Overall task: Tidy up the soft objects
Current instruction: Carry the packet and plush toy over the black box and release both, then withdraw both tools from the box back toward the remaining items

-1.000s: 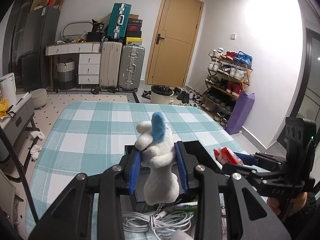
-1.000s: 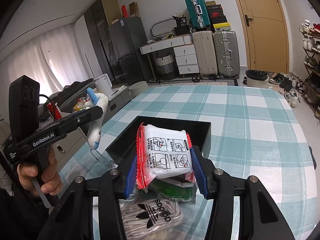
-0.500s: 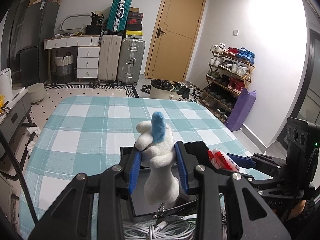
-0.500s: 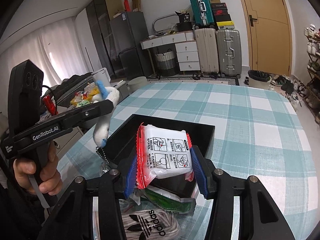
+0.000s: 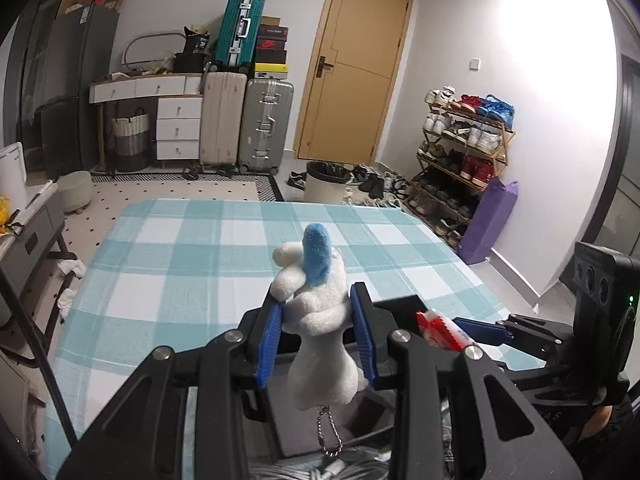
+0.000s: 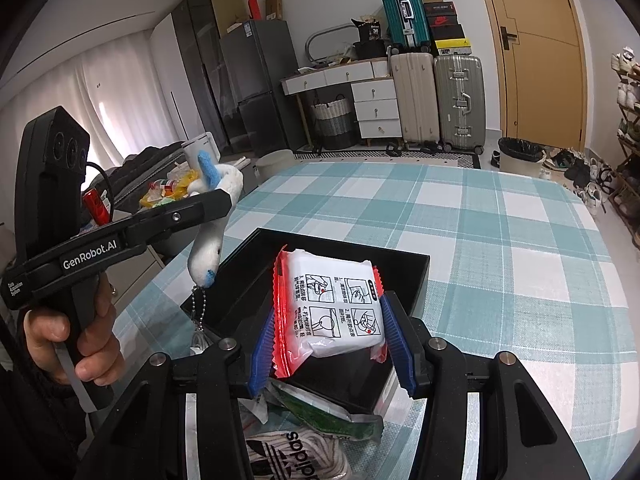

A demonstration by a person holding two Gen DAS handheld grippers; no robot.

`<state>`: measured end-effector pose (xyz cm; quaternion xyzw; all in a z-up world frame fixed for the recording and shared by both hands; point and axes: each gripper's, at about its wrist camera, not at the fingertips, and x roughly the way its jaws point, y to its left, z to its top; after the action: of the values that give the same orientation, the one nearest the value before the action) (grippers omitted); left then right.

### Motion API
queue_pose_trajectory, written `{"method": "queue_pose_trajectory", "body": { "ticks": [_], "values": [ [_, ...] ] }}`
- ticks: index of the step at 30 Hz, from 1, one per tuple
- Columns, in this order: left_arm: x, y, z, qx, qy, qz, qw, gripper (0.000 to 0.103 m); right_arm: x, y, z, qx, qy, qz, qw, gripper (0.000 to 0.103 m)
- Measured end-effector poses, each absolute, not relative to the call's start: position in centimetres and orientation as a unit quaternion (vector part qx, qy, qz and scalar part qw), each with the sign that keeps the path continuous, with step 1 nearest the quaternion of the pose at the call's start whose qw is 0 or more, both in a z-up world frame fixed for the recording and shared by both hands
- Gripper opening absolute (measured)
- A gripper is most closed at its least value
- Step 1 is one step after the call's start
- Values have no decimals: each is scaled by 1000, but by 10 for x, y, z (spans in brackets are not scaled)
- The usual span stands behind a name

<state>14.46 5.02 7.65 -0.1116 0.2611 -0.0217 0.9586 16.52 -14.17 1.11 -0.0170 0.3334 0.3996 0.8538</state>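
Observation:
My left gripper (image 5: 318, 340) is shut on a white plush toy (image 5: 320, 320) with a blue ear and a bead chain, held above the near left edge of a black tray (image 6: 416, 276). The toy also shows in the right wrist view (image 6: 212, 236). My right gripper (image 6: 328, 344) is shut on a white and red tissue packet (image 6: 336, 304), held over the tray's near part. The packet's edge shows in the left wrist view (image 5: 436, 330). The tray's floor (image 5: 316, 428) looks empty where it shows.
The tray sits on a table with a teal checked cloth (image 6: 500, 224). Near the table's front edge lie a green packet (image 6: 332, 408), a bundle with adidas print (image 6: 296, 456) and white cables (image 5: 304, 470). Suitcases, drawers and a shoe rack stand beyond the table.
Both grippers have moved forward over the tray with their loads. The plush toy hangs nearer the tray's left edge. The front-edge items have slid lower in view.

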Motion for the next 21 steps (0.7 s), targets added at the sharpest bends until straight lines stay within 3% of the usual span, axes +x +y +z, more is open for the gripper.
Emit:
{"method": "queue_pose_trajectory", "body": {
  "ticks": [13,15,17,21],
  "values": [
    [149,43,64,-95,282,-36,954,33,177,-133,7,-26,337,401,851,50],
    [150,42,63,-91,291,-39,952,38,177,-132,7,-29,334,396,855,56],
    [149,41,63,-87,294,-36,951,58,177,-133,8,-32,328,390,860,67],
    [142,39,65,-81,293,-38,952,63,173,-136,13,-34,322,387,863,80]
  ]
}}
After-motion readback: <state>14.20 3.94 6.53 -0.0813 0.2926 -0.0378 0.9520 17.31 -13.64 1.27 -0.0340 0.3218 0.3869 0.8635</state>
